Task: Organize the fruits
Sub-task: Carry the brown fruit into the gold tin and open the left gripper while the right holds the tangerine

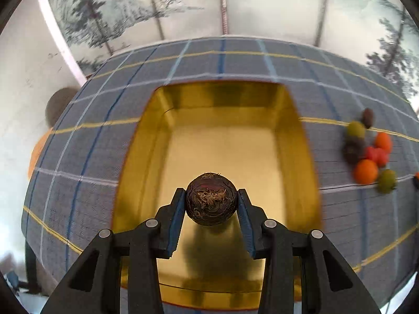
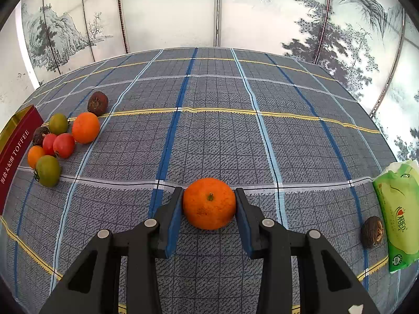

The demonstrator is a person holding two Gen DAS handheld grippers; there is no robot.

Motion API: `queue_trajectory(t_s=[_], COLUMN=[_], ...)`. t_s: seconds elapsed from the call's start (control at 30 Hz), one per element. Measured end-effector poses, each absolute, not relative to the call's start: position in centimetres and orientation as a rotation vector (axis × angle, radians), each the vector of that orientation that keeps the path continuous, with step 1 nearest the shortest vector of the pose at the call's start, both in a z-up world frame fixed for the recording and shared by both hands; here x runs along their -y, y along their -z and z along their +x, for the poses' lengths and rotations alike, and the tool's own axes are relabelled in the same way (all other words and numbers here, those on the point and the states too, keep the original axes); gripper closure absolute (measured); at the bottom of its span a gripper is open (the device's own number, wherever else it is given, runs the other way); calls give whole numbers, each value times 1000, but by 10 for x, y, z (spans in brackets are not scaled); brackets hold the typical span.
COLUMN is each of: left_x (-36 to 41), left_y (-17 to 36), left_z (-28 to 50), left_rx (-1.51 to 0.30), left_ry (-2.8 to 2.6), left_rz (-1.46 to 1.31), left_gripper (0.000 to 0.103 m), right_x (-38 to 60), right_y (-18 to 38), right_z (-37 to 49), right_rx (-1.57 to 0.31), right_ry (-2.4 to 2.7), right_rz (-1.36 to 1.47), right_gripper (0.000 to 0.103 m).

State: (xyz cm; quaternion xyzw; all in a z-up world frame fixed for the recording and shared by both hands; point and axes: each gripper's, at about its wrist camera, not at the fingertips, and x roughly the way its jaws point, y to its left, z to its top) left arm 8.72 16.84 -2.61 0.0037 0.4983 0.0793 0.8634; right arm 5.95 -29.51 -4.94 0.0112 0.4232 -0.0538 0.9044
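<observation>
1. Holding a dark brown round fruit over the gold box, the left gripper has its jaws clamped on the fruit's two sides; the box looks empty beneath it and sits on the checked tabletop.
2. The right gripper has its jaws closed against an orange, stem facing the camera, low over the tabletop; whether the orange touches the cloth cannot be told.
3. Risk, left side: the fruit is round and gripped only at its widest line, so a slight loosening could let it roll out. The left view is blurred, which suggests motion, and a release made while moving could bounce the fruit off the box wall.
4. Risk, right side: squeezing harder could bruise the orange, and a tilt could let it slip forward between the pads.
5. Risk at the box: both grippers heading there together could collide, and the pile of loose fruit just beside the box's red side could be knocked and roll.
6. Count in the right view: three oranges (one held), two red tomatoes, two green tomatoes, three brown fruits on the cloth, one of them lying far off, just beside a green tissue pack.
7. One box.
</observation>
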Motion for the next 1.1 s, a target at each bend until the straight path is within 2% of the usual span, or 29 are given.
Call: queue_trajectory(t_s=[0.53,0.67,0.87,1.1], left_x=[-185,-184,-188,-223], left_y=[57,50,24,-12], left_z=[82,79,64,32], left_rx=[-1099,-1069,-982,-828], left_ry=[-141,-117,-99,-259], left_rz=[-17,-24,-39,-9], left_gripper=[61,43,39,28], right_x=[263,222,124,2], right_y=[22,4,-16,-14], right_z=[67,78,105,140], right_rx=[-875,-847,-817,-826], right_ry=[111,12,-222,-447], right_rz=[3,-20,-66,-171], right_gripper=[68,68,68,68])
